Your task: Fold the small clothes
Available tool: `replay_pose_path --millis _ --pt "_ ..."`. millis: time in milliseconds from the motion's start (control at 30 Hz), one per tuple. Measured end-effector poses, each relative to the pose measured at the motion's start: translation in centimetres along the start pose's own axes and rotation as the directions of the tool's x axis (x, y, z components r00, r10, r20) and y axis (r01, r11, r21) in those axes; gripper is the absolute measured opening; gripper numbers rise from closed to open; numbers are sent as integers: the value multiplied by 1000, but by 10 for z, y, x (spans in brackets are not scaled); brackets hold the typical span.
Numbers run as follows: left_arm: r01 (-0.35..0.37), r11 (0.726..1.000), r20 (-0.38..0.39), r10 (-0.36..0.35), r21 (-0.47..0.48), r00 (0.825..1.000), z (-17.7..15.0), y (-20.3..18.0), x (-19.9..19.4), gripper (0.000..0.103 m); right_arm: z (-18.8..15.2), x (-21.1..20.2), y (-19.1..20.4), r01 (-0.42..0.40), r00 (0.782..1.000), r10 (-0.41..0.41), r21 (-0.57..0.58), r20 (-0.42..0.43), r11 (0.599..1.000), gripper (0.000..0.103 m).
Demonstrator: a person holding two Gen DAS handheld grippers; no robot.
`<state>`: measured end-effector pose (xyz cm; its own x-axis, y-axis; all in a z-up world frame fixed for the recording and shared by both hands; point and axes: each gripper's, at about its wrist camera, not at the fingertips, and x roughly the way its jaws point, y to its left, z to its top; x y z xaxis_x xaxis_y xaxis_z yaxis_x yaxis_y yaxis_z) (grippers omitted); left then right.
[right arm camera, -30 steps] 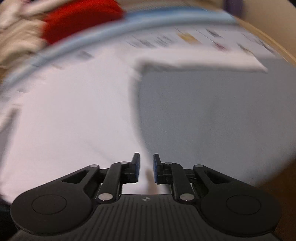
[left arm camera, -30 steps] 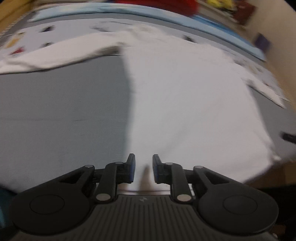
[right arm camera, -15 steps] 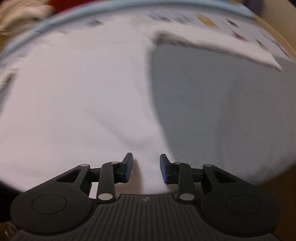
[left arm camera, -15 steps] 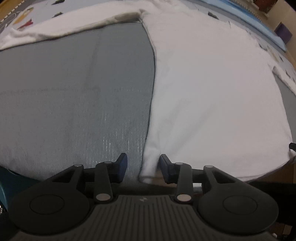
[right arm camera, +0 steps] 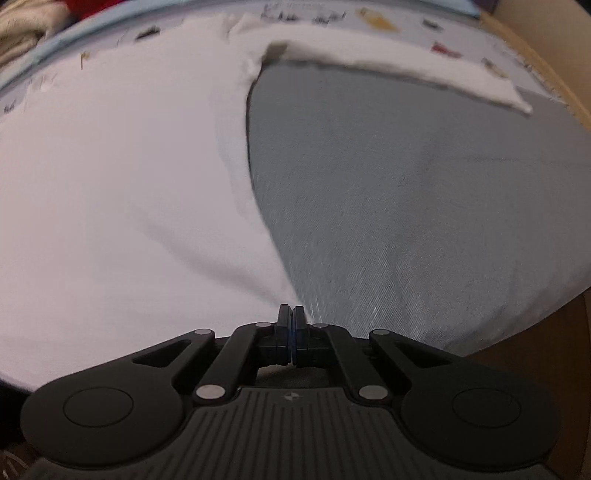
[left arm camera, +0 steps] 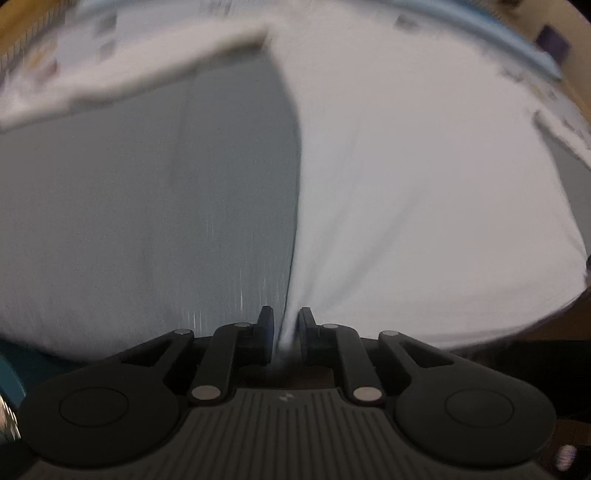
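Left wrist view: my left gripper sat at 6 o'clock, jaws just closed narrow, pads pinching a bunched fold of the white long-sleeved cotton shirt. That fold ran up between the pads as a taut ridge toward 12 o'clock. The shirt body filled the frame from centre out to 3 o'clock, lying flat. One sleeve stretched from about 12 toward 10 o'clock, blurred. The grey woven cloth surface covered 7 to 11 o'clock, directly beside the shirt's side edge. A pale printed sheet showed past the sleeve at 10–11 o'clock; print too blurred to read. A light blue band curved along 1 o'clock.

Right wrist view: my right gripper was at 6 o'clock, jaws just clamped together with no gap visible. The pad tips met right at the shirt's lower corner, where the white edge ended; I couldn't tell whether cloth was actually caught between them. The shirt spread from 7 to 12 o'clock here, the other sleeve reaching out toward 2 o'clock. The grey surface filled 1 to 5 o'clock. The printed sheet lay beyond at 12–1 o'clock, and a red item was at the 11 o'clock edge.
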<state>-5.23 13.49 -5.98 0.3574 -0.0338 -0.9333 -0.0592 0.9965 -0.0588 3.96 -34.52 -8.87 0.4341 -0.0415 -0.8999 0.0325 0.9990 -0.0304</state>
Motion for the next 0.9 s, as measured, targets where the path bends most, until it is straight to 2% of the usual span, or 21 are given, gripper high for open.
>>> replay_pose_path --millis 33,100,167,233,267,333,367,467,500,600,700,833,900 --pt "17 1000 50 -18 23 999 1 -4 -9 18 1 -7 2 3 999 -3 -8 38 1000 3" --pt "85 996 83 -88 33 993 3 -10 -15 19 3 -17 7 -30 995 32 -22 92 999 24" --pt "134 991 28 -134 6 991 1 -13 -6 21 4 -13 12 -72 994 75 -38 78 997 29" --pt "111 994 -102 -110 1 989 -4 -14 16 29 1 6 16 -59 998 57 -59 -24 997 29" --pt "100 995 -118 -97 24 988 -4 -16 18 30 0 11 17 -45 998 42 -72 -49 996 29" --pt "90 994 -81 -86 54 993 -1 -23 9 35 4 8 22 -31 999 28 -93 -31 995 29" --pt "99 994 -39 -97 46 994 -1 -24 -1 45 6 5 23 -33 999 32 -89 -10 995 29" --pt "80 996 92 -84 46 992 5 -24 -21 61 15 -8 25 -50 995 56 -63 85 997 29" --pt "62 997 131 -67 40 989 6 -23 -24 63 18 -13 28 -60 990 67 -62 125 996 29" --pt "46 999 214 -45 -3 976 13 -18 -28 65 26 -26 35 -63 966 79 -74 245 995 32" --pt "40 998 299 -27 -39 954 14 -19 -37 71 37 -38 38 -81 926 102 -73 363 994 32" --pt "2 999 424 20 -52 906 36 -29 -53 81 51 -55 38 -139 856 136 -32 499 990 33" --pt "-16 998 472 41 -56 881 47 -32 -68 83 54 -60 43 -141 834 137 -35 534 989 33"
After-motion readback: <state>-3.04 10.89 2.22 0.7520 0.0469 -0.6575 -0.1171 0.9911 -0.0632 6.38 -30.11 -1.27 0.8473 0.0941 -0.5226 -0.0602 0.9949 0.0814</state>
